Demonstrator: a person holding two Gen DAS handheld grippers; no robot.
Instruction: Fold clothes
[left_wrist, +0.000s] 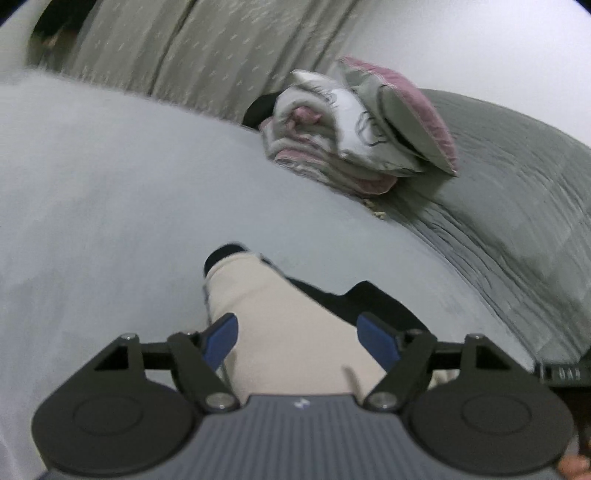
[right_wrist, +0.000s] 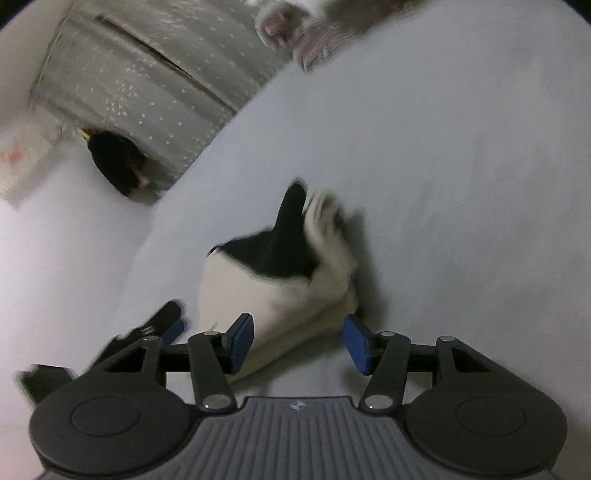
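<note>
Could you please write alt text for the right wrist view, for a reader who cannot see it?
A cream and black garment lies bunched on a pale grey bed sheet, just ahead of the open right gripper, whose blue fingers do not press on it. The picture is blurred; a patterned curtain hangs behind.

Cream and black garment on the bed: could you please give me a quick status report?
Left gripper open, right gripper open, garment between both, unclamped. Lies bunched on the grey sheet. Nothing in the way.
</note>
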